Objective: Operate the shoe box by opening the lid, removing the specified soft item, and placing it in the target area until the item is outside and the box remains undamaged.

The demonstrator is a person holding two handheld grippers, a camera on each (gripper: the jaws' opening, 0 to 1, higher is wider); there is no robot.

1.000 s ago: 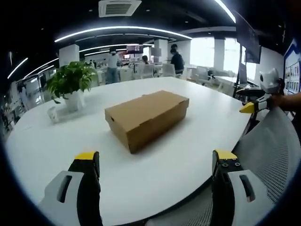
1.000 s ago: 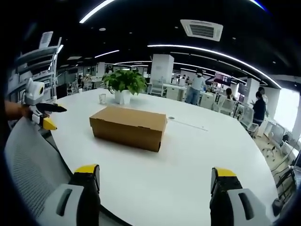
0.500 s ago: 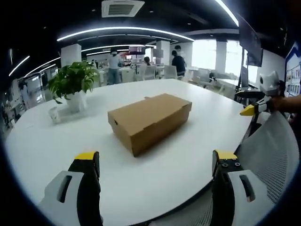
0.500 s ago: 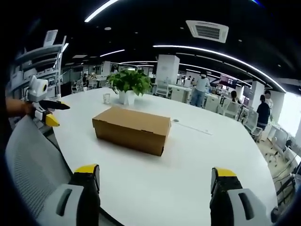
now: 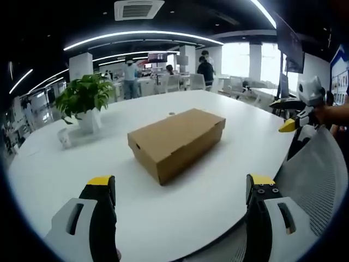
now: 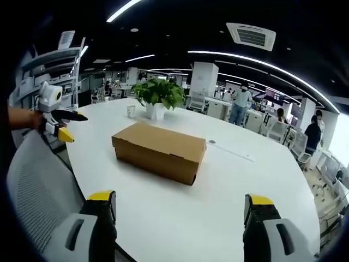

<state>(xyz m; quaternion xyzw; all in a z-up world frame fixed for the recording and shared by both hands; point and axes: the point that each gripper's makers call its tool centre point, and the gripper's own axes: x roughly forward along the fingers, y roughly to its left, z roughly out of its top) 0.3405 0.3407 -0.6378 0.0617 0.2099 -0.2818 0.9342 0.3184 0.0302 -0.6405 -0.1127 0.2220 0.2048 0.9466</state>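
A closed brown cardboard shoe box point(image 5: 175, 142) point(image 6: 159, 150) lies on the round white table point(image 5: 136, 207) point(image 6: 229, 180), lid down. My left gripper point(image 5: 180, 188) hovers over the near table edge, well short of the box, jaws wide apart and empty. Its yellow-tipped fingers also enter the right gripper view at far left point(image 6: 64, 126), held by a hand. My right gripper point(image 6: 177, 204) is likewise open and empty, short of the box; it appears at the far right of the left gripper view point(image 5: 292, 115). The box's contents are hidden.
A potted green plant point(image 5: 83, 101) point(image 6: 159, 97) and a small cup point(image 5: 64, 138) point(image 6: 131, 111) stand on the table beyond the box. A grey mesh chair back point(image 5: 319, 180) point(image 6: 35, 188) sits between the grippers at the table edge. People and desks fill the office behind.
Both views have shifted slightly; the box sits a little nearer and further right in each view. Both grippers stay open. The box has not moved on the table.
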